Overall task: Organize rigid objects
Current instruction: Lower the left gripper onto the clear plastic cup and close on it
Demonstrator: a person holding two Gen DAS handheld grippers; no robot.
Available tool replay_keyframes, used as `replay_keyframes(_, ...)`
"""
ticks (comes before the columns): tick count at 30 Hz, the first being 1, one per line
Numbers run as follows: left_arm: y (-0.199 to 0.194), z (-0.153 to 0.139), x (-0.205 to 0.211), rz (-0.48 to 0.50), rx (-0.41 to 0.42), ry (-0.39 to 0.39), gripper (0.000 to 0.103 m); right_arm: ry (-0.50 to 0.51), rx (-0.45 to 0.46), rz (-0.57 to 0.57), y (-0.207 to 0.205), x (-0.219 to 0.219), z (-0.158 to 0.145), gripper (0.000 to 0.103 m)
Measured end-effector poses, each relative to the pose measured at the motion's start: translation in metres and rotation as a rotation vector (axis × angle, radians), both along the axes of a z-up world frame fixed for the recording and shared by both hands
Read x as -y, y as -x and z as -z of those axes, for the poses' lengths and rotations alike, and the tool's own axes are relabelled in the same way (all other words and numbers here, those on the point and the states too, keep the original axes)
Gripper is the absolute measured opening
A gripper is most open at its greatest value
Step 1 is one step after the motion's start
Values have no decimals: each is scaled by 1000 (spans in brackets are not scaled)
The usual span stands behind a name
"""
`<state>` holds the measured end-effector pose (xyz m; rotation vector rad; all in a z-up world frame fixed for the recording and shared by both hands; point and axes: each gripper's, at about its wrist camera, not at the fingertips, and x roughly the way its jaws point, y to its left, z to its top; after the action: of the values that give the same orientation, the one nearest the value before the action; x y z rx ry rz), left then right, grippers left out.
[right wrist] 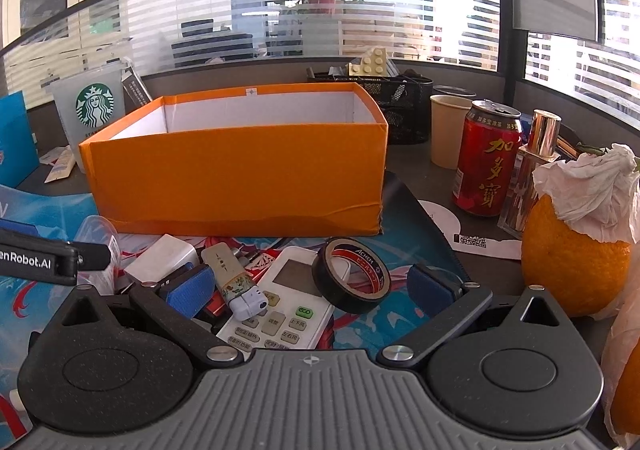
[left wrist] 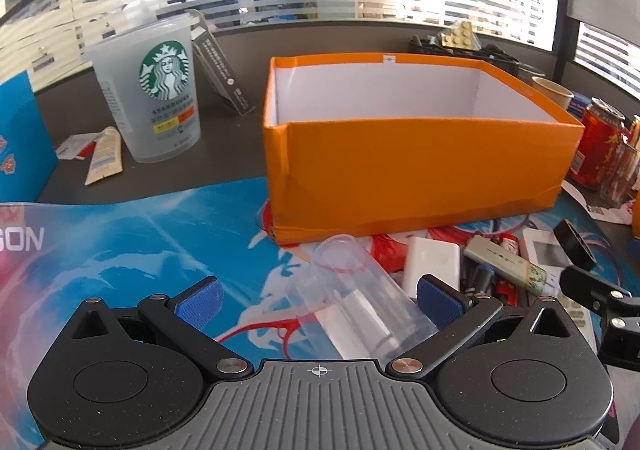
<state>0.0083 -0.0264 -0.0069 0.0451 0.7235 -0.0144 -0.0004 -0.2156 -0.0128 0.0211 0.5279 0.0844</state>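
**Cluttered desk, orange box at centre**

Dark desk with blue printed mat [left wrist: 132,234]; orange box [left wrist: 416,173] upright on mat, top uncovered; left gripper [left wrist: 318,300] spread wide around clear plastic tube [left wrist: 360,298] lying on mat, pads not touching; right gripper [right wrist: 314,288] spread wide above remote control [right wrist: 280,302], black tape roll [right wrist: 352,276] and lighter [right wrist: 236,282], just before box.

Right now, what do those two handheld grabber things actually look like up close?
Both look alike. The left gripper and right gripper each have a grey ribbed body with a small crosshair mark, two round black housings, and black linkage bars with silver pivots. The jaws end in blue textured pads. White lettering ending "Robot.AI" shows on the left one's side in the right wrist view. No cables or sleeves visible.
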Motion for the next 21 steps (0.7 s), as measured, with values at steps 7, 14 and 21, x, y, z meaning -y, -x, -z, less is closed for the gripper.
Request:
replay_keyframes(7, -3, 2, -7, -5, -4, 19, 103, 2, -3, 0, 0, -1, 1, 103)
replay_keyframes(14, -4, 2, -14, -17, -7, 34, 103, 9, -14, -1, -2, -4, 5, 103)
replay_keyframes(21, -1, 6, -13, -6, -20, 43, 103, 14, -15, -5, -2, -6, 5, 103)
